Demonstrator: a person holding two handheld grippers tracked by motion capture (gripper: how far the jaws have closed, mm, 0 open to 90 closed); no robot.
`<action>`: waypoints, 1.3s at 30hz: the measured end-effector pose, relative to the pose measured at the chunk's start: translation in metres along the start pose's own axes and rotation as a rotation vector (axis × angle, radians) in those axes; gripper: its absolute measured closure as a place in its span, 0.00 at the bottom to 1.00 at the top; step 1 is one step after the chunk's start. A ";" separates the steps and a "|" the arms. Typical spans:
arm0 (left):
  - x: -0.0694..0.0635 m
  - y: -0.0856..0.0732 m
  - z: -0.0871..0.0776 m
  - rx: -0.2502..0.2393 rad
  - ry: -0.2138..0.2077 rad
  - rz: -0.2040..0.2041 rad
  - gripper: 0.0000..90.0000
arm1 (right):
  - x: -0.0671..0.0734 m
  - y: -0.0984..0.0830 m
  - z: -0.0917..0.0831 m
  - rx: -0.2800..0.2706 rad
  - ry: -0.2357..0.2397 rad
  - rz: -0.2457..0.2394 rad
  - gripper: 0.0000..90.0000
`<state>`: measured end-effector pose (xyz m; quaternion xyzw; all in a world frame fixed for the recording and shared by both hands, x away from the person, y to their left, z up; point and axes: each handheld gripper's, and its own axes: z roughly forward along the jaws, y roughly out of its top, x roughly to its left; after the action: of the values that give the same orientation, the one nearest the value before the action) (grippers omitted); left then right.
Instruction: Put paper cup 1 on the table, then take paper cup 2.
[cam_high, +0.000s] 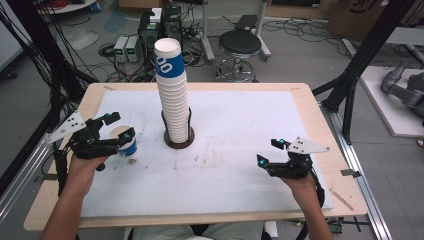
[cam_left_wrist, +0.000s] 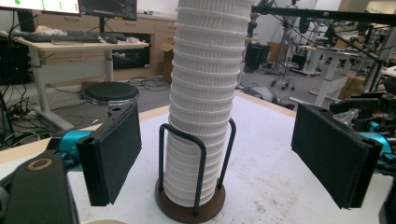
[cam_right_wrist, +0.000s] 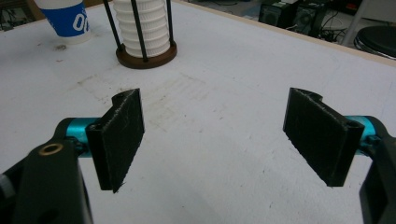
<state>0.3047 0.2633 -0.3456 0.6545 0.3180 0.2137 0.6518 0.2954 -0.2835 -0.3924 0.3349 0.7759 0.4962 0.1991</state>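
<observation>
Now my right gripper (cam_high: 270, 152) hangs low over the white mat (cam_high: 235, 190), jaws spread wide, gripping nothing. My left gripper (cam_high: 117, 130) is just as wide and empty, hovering above the lone cup (cam_high: 126, 144) standing on the mat near the left edge. Farther off, the tall cup stack (cam_high: 173, 95) sits in its rack (cam_high: 178, 139). One careless jaw swing could topple that lone cup, I'd say.

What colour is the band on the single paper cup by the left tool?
Blue with white print, on a white cup; clearest in the right gripper view.
</observation>
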 end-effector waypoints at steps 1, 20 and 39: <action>0.000 -0.002 0.002 0.009 0.000 0.000 0.18 | 0.000 0.000 0.000 0.003 0.003 0.001 0.23; 0.000 -0.015 0.000 0.046 -0.004 0.010 0.18 | 0.000 0.000 0.006 0.019 0.008 -0.005 0.23; -0.013 0.016 0.015 0.084 -0.056 0.075 0.18 | -0.002 -0.004 -0.003 0.022 0.000 -0.002 0.23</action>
<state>0.3083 0.2443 -0.3286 0.6986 0.2836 0.2057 0.6239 0.2934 -0.2875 -0.3948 0.3365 0.7815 0.4875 0.1959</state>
